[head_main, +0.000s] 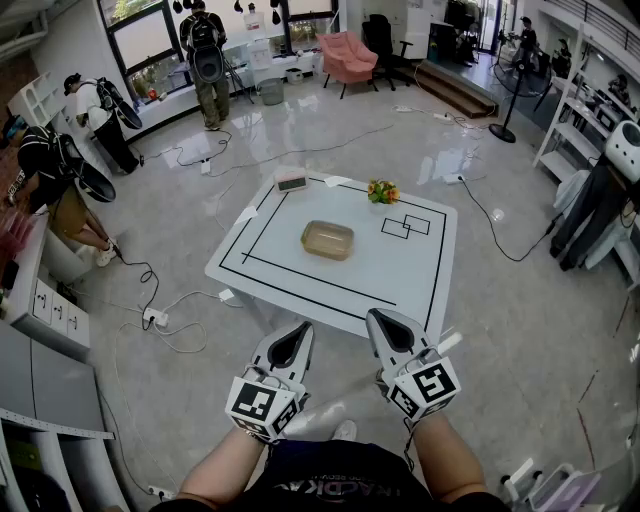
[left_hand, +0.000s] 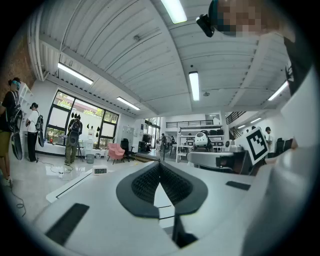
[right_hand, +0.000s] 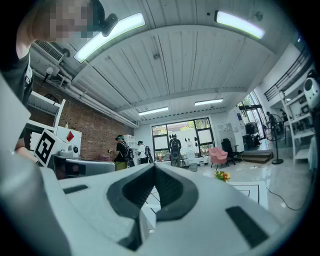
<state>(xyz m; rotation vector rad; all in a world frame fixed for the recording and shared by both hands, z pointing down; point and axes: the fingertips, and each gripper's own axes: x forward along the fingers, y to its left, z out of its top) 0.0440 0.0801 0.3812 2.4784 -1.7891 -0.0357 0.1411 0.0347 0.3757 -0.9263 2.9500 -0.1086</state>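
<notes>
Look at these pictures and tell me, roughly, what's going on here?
A person stands at the near edge of a low white table marked with black lines, holding a left gripper and a right gripper side by side just short of it. Both sets of jaws are closed with nothing between them, and neither touches anything. A translucent amber tub sits mid-table, the nearest thing to them. A small digital clock and a bunch of flowers stand along the far edge.

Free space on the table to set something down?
Bare: the strip of table between the amber tub and the near edge, and the area left of it. Tighter along the far edge, around clock, flowers and taped squares.
</notes>
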